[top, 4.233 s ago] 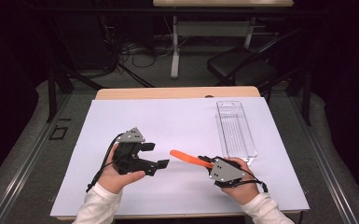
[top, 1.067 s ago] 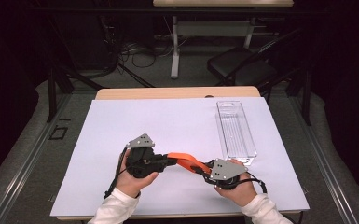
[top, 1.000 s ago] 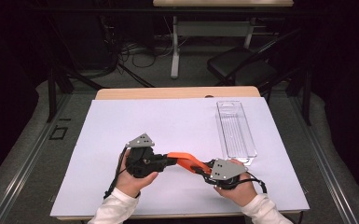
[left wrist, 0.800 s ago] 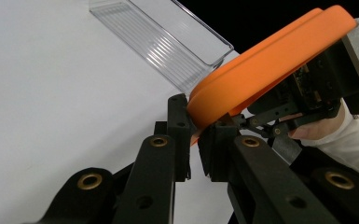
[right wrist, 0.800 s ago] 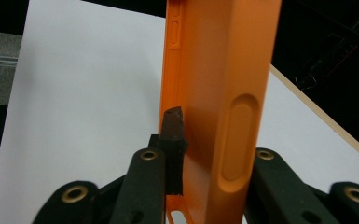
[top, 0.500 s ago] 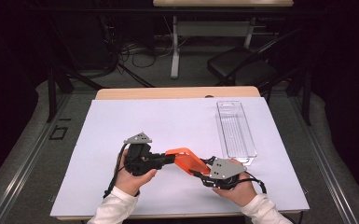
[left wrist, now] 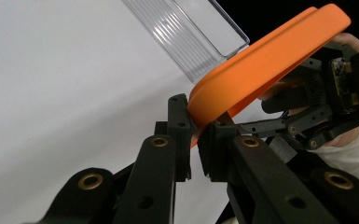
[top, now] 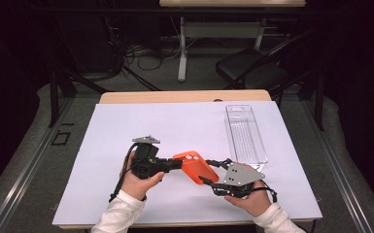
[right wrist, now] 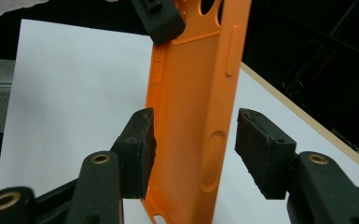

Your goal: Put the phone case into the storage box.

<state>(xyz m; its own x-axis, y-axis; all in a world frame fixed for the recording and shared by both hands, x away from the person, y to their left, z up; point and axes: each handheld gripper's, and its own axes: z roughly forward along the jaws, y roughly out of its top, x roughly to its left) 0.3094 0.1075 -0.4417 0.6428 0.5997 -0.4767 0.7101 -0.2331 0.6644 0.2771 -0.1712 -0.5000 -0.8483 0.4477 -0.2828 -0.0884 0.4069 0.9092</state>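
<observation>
An orange phone case (top: 194,166) hangs above the white sheet between both hands. My left gripper (top: 177,164) is shut on its left end; in the left gripper view the pads (left wrist: 182,126) pinch the case (left wrist: 261,60) by its rim. My right gripper (top: 213,172) is at the case's right end and its jaws have just been opening. In the right gripper view the case (right wrist: 196,93) stands upright between the spread jaws of that gripper (right wrist: 193,144). The left pad is close to its edge and the right pad (right wrist: 261,149) is clear of it.
A clear plastic tray (top: 245,132) lies on the white sheet (top: 126,126) at the right, also seen as the ribbed tray (left wrist: 186,37). The wooden table edge (top: 184,96) runs behind. A chair and table legs stand beyond on the dark floor.
The right gripper's jaws have opened off the case. The case has turned so its broad back with the camera holes now faces up, still held by the left gripper.
</observation>
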